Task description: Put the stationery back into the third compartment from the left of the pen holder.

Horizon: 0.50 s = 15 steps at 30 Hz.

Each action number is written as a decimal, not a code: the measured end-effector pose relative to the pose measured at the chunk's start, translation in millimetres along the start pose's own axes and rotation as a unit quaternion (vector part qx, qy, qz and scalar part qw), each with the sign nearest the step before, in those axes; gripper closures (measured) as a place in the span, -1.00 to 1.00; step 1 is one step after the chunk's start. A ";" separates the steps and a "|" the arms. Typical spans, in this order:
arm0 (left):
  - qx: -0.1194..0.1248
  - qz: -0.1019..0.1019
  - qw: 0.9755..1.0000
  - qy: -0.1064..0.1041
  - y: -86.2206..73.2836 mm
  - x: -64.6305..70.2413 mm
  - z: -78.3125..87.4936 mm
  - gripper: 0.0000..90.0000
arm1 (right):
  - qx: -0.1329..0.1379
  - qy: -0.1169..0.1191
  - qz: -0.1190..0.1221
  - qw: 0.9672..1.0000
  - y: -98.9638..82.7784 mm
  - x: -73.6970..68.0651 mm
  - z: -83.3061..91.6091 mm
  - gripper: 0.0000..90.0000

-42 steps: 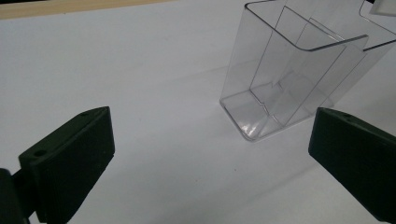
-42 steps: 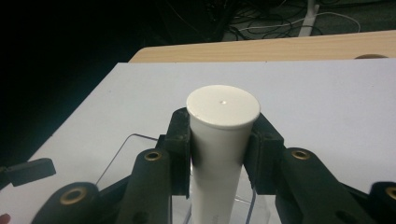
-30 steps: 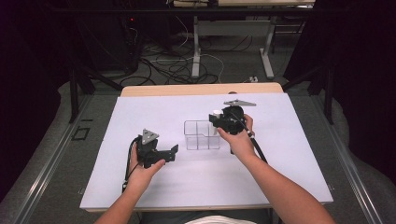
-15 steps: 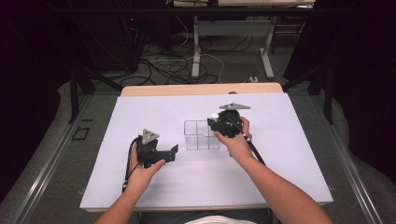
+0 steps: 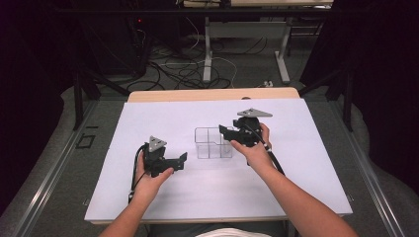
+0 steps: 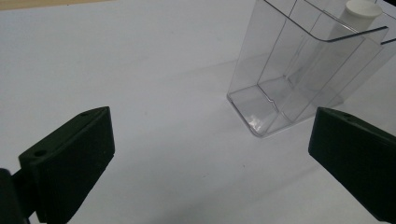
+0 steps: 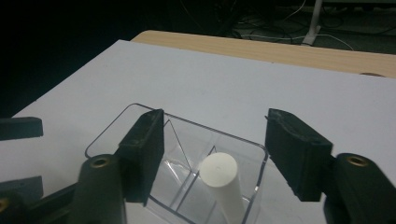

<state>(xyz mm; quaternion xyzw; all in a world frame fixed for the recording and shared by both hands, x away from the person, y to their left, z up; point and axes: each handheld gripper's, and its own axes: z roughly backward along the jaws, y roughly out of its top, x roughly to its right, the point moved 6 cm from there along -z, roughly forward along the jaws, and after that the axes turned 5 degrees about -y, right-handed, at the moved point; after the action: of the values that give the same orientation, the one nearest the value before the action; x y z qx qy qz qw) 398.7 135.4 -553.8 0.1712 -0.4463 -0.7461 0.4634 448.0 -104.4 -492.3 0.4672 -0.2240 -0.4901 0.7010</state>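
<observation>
Here we are at the white table (image 5: pixel 148 197), and the clear plastic organizer (image 5: pixel 213 143) stands upright near its middle, split by inner walls into compartments. Inside one of them, on the side nearest the right hand, stands a white cylinder (image 7: pixel 223 182), leaning slightly, its flat round top poking up to about the rim; you catch it again through the clear walls from the left gripper view, white cylinder top (image 6: pixel 362 10) showing at the far side of the box. The right gripper (image 5: pixel 228 134), held in the person's right hand (image 5: pixel 254 148), hovers right at the organizer's right edge and above it, and its jaws are spread wide, one on each side of the cylinder's top as its own camera sees it, gripping nothing, not touching the cylinder. Over on the left, the left gripper (image 5: pixel 182 160) sits low over the table in the left hand (image 5: pixel 148 175), pointing toward the organizer but a little apart from it. Its jaws too gape wide with nothing between them but bare white surface, the organizer's corner (image 6: pixel 254 123) ahead and to one side of the gap. A black cable (image 5: pixel 134 168) loops back from the left gripper along the forearm. Behind the white sheet, a strip of wooden tabletop (image 5: pixel 212 94) shows at the far edge.
</observation>
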 end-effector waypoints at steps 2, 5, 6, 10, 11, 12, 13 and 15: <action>-0.002 0.002 1.000 0.001 -0.1 -1.2 0.3 -0.99 | -0.003 0.000 0.011 1.000 -2.0 2.1 3.7 -0.31; -0.004 0.004 1.000 0.002 -0.7 -3.2 0.2 -0.99 | -0.004 0.001 0.017 1.000 -6.1 5.6 8.9 -0.45; -0.003 0.008 1.000 0.001 -0.8 -3.2 0.0 -0.99 | -0.002 0.001 0.018 1.000 -7.4 7.0 10.8 -0.50; -0.002 0.010 1.000 0.004 -0.5 -5.8 0.4 -0.99 | -0.009 -0.007 0.017 1.000 -14.7 16.1 17.2 -0.64; -0.001 0.010 1.000 0.004 -0.3 -6.4 0.4 -0.99 | -0.010 -0.008 0.016 1.000 -16.3 18.7 18.6 -0.64; -0.002 0.010 1.000 0.005 -0.1 -6.9 1.0 -0.99 | -0.014 -0.010 0.016 1.000 -18.1 21.8 20.7 -0.64; -0.001 0.013 1.000 0.005 0.1 -7.0 1.2 -0.99 | -0.015 -0.008 0.013 1.000 -19.4 24.4 22.4 -0.64; 0.003 0.014 1.000 0.004 0.8 -7.7 1.6 -0.99 | -0.019 -0.007 0.007 1.000 -21.9 29.9 27.3 -0.64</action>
<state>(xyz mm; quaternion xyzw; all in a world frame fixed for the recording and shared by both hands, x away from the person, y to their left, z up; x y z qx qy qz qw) 402.0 142.6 -553.6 0.1693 -0.4487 -0.7374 0.4757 429.0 -145.0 -503.1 0.4485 -0.2229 -0.4930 0.7114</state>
